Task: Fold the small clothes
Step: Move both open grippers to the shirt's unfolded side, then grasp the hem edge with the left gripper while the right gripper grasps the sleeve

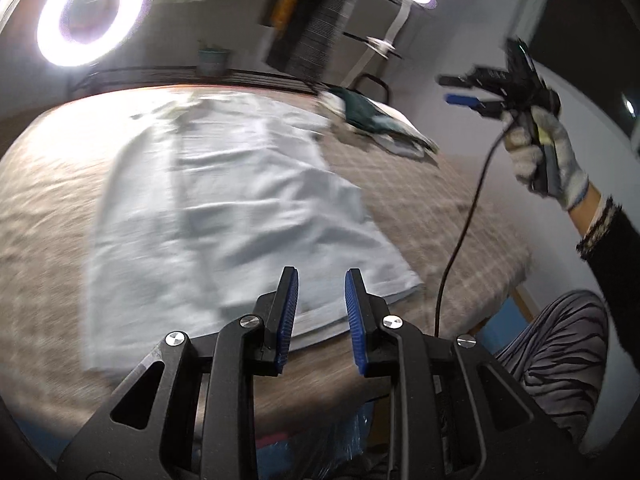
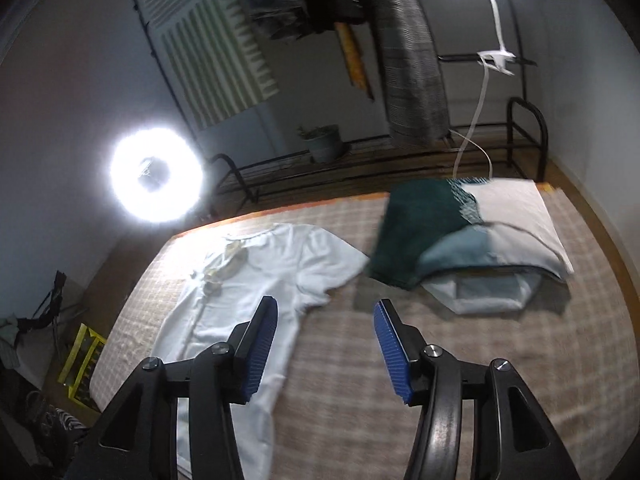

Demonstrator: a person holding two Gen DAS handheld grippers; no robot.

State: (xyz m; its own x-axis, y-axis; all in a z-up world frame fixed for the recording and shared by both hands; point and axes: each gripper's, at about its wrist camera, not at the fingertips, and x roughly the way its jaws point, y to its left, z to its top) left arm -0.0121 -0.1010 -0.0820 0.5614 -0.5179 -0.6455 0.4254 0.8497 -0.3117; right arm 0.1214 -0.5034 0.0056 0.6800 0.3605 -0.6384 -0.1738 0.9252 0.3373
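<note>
A white T-shirt [image 1: 224, 200] lies spread flat on the checked beige bed cover [image 1: 432, 200]; it also shows in the right wrist view [image 2: 256, 280]. My left gripper [image 1: 321, 276] is open and empty, hovering above the shirt's near hem. My right gripper [image 2: 324, 308] is open and empty, held high above the bed beside the shirt's sleeve. In the left wrist view the right gripper [image 1: 460, 90] is raised in a gloved hand at the right.
A stack of folded clothes, dark green on top [image 2: 432, 220], sits at the bed's far right corner [image 1: 372, 116]. A ring light [image 2: 156, 176] and a metal rack [image 2: 400, 156] with a potted plant [image 2: 324, 142] stand behind the bed. A cable [image 1: 460, 232] hangs from the right gripper.
</note>
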